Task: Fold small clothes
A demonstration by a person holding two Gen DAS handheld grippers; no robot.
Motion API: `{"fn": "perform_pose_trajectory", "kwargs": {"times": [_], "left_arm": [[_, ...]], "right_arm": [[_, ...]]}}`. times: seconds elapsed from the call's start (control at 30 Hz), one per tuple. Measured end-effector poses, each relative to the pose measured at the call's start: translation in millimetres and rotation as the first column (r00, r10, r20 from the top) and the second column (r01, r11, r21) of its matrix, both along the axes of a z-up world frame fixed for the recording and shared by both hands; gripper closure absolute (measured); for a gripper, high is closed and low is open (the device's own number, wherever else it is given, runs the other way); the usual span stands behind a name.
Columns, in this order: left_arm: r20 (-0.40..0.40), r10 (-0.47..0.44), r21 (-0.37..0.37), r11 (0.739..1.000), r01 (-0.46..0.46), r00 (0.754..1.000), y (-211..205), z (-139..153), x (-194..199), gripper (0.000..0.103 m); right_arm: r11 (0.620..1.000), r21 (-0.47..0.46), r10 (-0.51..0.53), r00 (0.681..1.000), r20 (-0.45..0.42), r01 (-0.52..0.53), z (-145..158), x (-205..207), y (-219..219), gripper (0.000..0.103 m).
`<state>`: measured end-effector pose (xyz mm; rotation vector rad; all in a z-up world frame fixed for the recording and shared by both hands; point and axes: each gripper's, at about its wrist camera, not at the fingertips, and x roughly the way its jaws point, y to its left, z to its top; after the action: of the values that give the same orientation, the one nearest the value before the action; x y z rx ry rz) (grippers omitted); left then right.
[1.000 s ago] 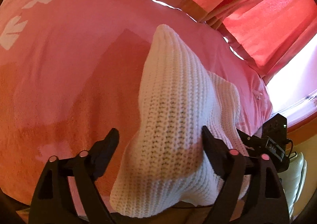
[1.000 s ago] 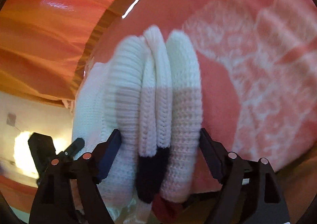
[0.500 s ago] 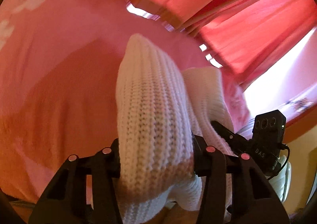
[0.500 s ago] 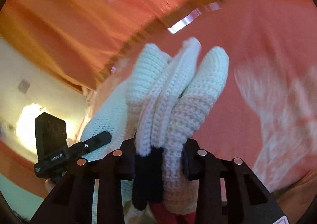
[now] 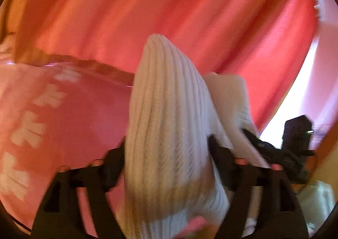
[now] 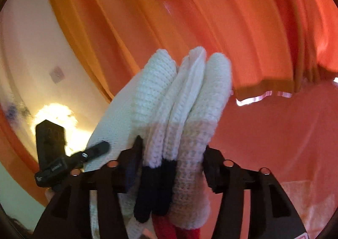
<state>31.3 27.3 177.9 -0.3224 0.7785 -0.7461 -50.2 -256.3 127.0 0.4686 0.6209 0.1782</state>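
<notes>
Left gripper [image 5: 166,154]: jaws clamped on one bunched edge of white knit garment [image 5: 169,122], held above pink bedspread [image 5: 74,116]. Right gripper [image 6: 172,160]: jaws clamped on the opposite edge, gathered in three folds. Garment spans both tools, long axis running left–right; neither nearer.

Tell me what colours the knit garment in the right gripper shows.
The knit garment is mostly white, with black and red bands at the bottom; the right wrist view shows it best.
</notes>
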Motion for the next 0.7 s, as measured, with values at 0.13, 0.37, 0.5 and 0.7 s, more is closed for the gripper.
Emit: {"fn": "perform_pose_trajectory", "kwargs": {"times": [0.13,0.37,0.5,0.7], "left_arm": [[-0.102,0.205,0.259,0.950,-0.173,0.974,8.2,-90.8,49.7,0.034],[-0.034,0.200,0.283,0.941,-0.183,0.979,20.0,-105.8,28.2,0.032],[-0.034,0.160,0.314,0.939,-0.141,0.987,7.5,-108.0,27.0,0.031],[-0.046,0.153,0.335,0.934,-0.129,0.987,-0.3,-109.8,27.7,0.030]], "right_arm": [[0.987,-0.114,-0.137,0.966,-0.218,0.114,-73.4,34.7,-19.9,0.054],[0.993,-0.103,0.029,0.982,-0.184,-0.049,-81.9,25.3,24.1,0.036],[0.984,-0.154,0.046,0.962,-0.269,-0.090,-110.8,56.2,39.5,0.034],[0.994,-0.072,0.061,0.974,-0.216,-0.079,-114.2,61.4,29.0,0.089]]}}
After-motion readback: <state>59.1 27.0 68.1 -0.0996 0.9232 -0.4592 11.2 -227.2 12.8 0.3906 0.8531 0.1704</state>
